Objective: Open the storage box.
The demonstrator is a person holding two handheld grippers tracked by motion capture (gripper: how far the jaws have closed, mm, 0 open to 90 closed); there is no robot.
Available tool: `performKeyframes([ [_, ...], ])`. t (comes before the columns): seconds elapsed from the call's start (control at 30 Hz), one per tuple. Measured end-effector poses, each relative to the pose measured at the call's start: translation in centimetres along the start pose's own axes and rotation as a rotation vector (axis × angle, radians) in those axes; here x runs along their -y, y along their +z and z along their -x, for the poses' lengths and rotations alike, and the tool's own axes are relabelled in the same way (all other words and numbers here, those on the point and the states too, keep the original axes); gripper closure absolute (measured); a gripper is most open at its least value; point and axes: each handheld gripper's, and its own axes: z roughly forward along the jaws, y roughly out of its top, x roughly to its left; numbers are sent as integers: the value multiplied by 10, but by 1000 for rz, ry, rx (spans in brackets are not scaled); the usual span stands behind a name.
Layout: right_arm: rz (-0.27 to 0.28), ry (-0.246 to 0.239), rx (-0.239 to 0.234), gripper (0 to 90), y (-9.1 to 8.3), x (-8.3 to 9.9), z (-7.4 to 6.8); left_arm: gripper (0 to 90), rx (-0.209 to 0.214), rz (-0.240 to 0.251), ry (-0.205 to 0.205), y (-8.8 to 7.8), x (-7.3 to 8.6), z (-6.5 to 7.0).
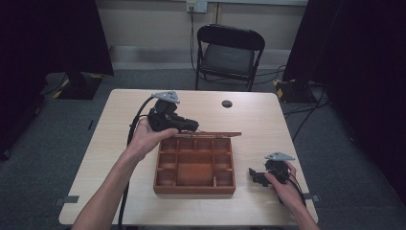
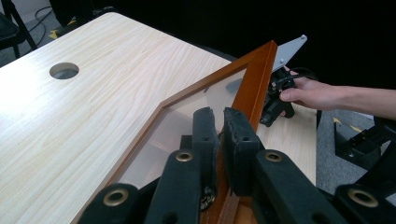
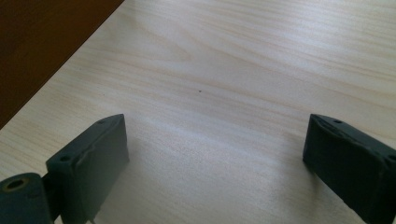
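Observation:
A wooden box (image 1: 194, 189) with several compartments stands open in the middle of the table. Its glass-paned lid (image 1: 214, 134) is raised at the far edge, nearly edge-on in the high view. My left gripper (image 1: 195, 127) is shut on the lid's wooden frame (image 2: 255, 77), its pads (image 2: 203, 130) clamped on either side of the edge. My right gripper (image 1: 253, 174) rests on the table to the right of the box, jaws wide open with bare wood between them (image 3: 215, 140). The box's dark side (image 3: 42, 42) fills that view's top left corner.
The light wooden table (image 1: 258, 115) has a round cable hole (image 1: 227, 103) near its far edge. A black folding chair (image 1: 229, 55) stands behind the table. Dark curtains hang at both sides, and cables lie on the grey floor.

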Motion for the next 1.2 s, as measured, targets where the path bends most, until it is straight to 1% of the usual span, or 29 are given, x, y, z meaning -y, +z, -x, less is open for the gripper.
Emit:
performKeyframes([
  [0.1,0,0,0,60,0,0,0,836,1,-1,6,0,0,0],
  [0.33,0,0,0,60,0,0,0,836,0,6,-4,1,0,0],
  [0.4,0,0,0,60,0,0,0,837,-1,4,3,1,0,0],
  [0.63,0,0,0,60,0,0,0,837,-3,5,4,1,0,0],
  [1.2,0,0,1,60,0,0,0,837,-3,7,1,1,0,1],
])
